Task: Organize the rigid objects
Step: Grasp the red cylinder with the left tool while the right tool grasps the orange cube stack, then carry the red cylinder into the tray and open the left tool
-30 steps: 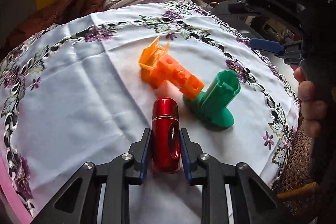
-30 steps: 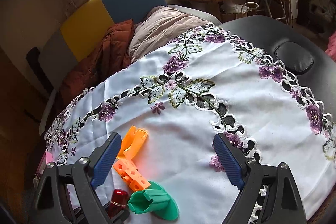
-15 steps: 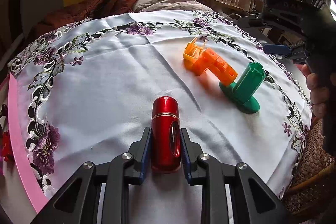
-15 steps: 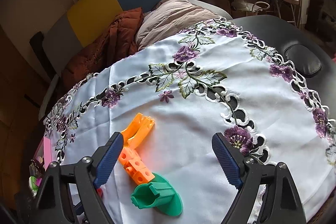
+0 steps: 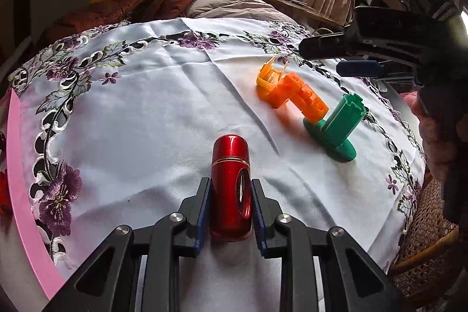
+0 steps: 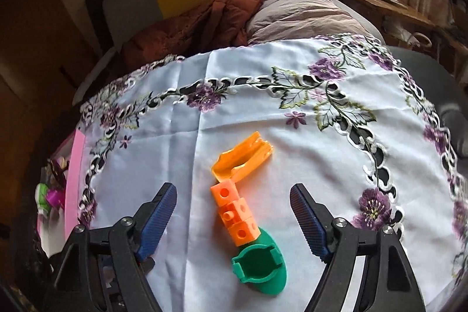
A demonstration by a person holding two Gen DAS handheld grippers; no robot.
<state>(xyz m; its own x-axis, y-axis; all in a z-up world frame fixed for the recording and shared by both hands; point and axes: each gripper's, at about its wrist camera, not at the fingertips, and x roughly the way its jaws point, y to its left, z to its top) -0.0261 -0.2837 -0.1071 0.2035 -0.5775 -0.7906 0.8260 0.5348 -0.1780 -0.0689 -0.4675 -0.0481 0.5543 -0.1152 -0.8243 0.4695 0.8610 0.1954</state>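
Observation:
My left gripper [image 5: 231, 195] is shut on a shiny red cylinder [image 5: 231, 180] and holds it above the white embroidered tablecloth [image 5: 146, 113]. An orange block piece [image 5: 288, 91] lies on the cloth to the right, touching a green stand with a tube [image 5: 336, 127]. My right gripper [image 6: 234, 212] is open and empty, hovering above the orange piece [image 6: 237, 189] and the green stand [image 6: 259, 265]. The right gripper also shows at the right edge of the left wrist view [image 5: 359, 67].
A pink bin edge [image 5: 20, 165] with small items sits at the table's left side; it also shows in the right wrist view [image 6: 73, 183]. A wicker chair [image 5: 421, 250] stands at the right. A bed with blankets [image 6: 248, 13] lies beyond the table.
My left gripper has drawn back and to the left with the red cylinder. My right gripper has swung left, so that the orange and green pieces now lie between its fingers.

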